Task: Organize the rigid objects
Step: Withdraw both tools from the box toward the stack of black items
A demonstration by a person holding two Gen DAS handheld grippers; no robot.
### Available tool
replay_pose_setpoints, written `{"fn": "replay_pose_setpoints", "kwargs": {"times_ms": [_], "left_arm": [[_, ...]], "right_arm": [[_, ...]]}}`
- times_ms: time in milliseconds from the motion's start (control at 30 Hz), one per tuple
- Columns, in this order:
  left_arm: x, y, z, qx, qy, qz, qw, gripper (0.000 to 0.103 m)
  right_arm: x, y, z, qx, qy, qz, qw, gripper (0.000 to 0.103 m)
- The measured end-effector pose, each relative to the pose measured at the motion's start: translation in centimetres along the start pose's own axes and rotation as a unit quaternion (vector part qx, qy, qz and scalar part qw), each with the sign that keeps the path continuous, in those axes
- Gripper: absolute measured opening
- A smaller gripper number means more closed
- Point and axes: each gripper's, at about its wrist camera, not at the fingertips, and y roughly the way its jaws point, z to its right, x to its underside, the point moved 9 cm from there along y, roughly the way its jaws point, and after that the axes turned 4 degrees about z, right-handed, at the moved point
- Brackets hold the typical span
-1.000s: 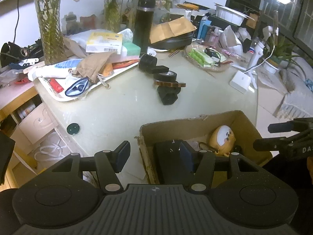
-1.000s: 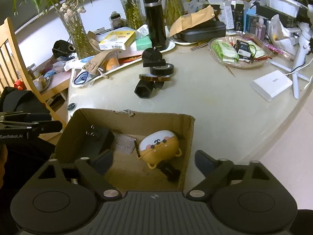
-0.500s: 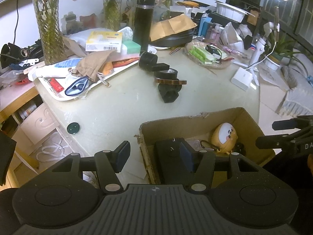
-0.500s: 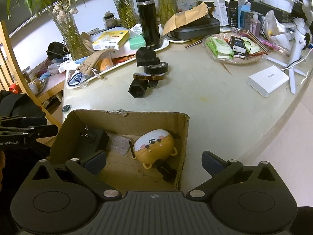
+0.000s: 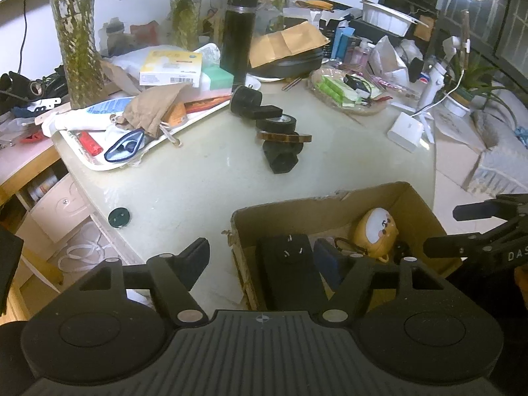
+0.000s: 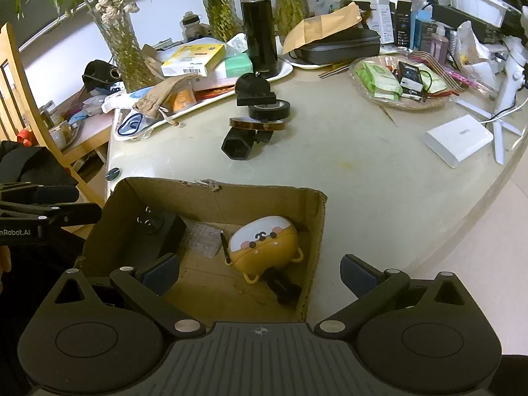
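Nearby, at the lower centre of both views, an open-topped cardboard box (image 5: 316, 198) of rough brown board with a torn far rim, set close to the rounded near edge of the surface (image 5: 198, 181). Bare, pale, glossy top between that rim and the cluster at mid-frame: a black tape roll (image 5: 277, 122), a flat amber tape ring (image 5: 283, 137) and a black hexagonal block (image 5: 282, 161), all touching or stacked. At left, a white tray (image 5: 99, 165) heaped with soft and boxed clutter, its corner near the surface's edge; a small dark round cap (image 5: 119, 217) just inside that edge. At right in the right wrist view, a smooth white rectangular box (image 6: 457, 140) near the curved rim.

Inside the cardboard box: a matte black square adapter (image 5: 287, 264) against the left wall, and a rounded yellow and white case (image 6: 264, 241) with a cartoon face, lying toward the right wall, apart from the adapter.

Left claw (image 5: 262, 257) spread wide and released, straddling the box's left wall, one finger outside, the other inside beside the adapter, grasping nothing. Right claw (image 6: 259, 272) likewise spread wide and empty, one finger inside the box, the other outside its right wall.
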Motion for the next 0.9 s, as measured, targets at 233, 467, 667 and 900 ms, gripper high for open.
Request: {"fn": "replay_pose_setpoints", "kwargs": {"times_ms": [233, 467, 667, 900], "left_arm": [[-0.6, 0.8, 0.0, 0.005, -0.006, -0.005, 1.0, 0.069], [-1.5, 2.1, -0.1, 0.007, -0.004, -0.006, 1.0, 0.069], [-2.4, 3.3, -0.2, 0.007, -0.006, -0.006, 0.9999, 0.069], [-3.7, 5.1, -0.2, 0.008, -0.006, -0.01, 0.9999, 0.069]], "right_arm": [[-0.5, 0.2, 0.3, -0.007, 0.007, 0.0, 1.0, 0.103], [-1.3, 0.5, 0.3, -0.007, 0.002, 0.004, 1.0, 0.103], [-2.0, 1.0, 0.5, -0.008, 0.0, 0.005, 1.0, 0.103], [-3.1, 1.8, 0.9, -0.004, -0.002, 0.008, 1.0, 0.103]]}}
